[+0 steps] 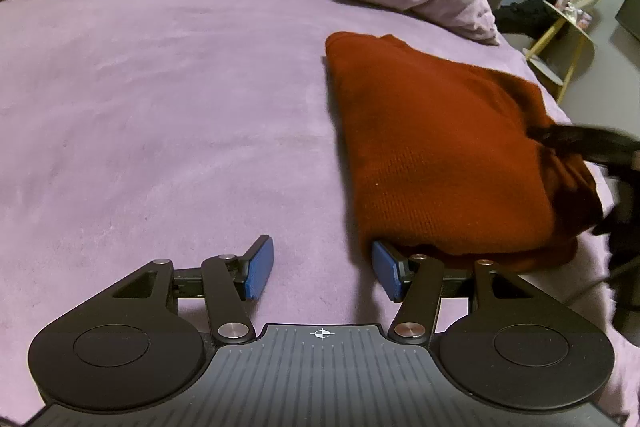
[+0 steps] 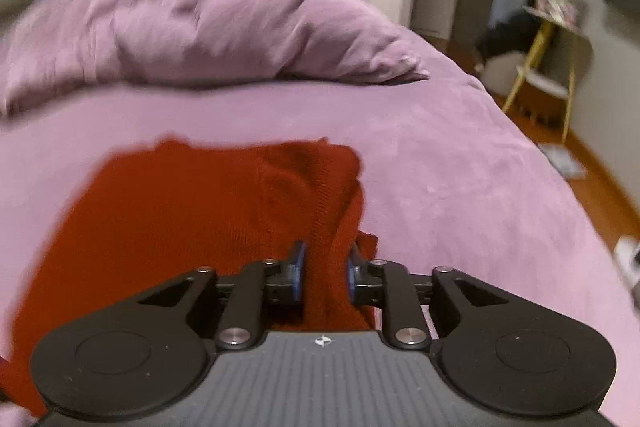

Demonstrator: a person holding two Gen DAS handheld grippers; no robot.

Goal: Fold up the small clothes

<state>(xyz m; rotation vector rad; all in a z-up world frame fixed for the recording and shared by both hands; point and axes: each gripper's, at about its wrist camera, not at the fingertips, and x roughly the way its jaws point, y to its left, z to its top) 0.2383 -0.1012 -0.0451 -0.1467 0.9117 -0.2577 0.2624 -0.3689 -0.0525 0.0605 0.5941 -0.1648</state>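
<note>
While your left gripper (image 1: 322, 269) is sitting wide open on the purple bed sheet (image 1: 160, 107), nothing is between its blue pads (image 1: 260, 269). Its right pad is touching the near edge of the folded red sweater (image 1: 432, 147), which is lying just ahead and to the right of it. Your right gripper (image 2: 323, 273) is squeezing a bunched fold of that red sweater (image 2: 200, 211) between its pads. A rumpled purple duvet (image 2: 240, 31) is lying far ahead of both tools.
</note>
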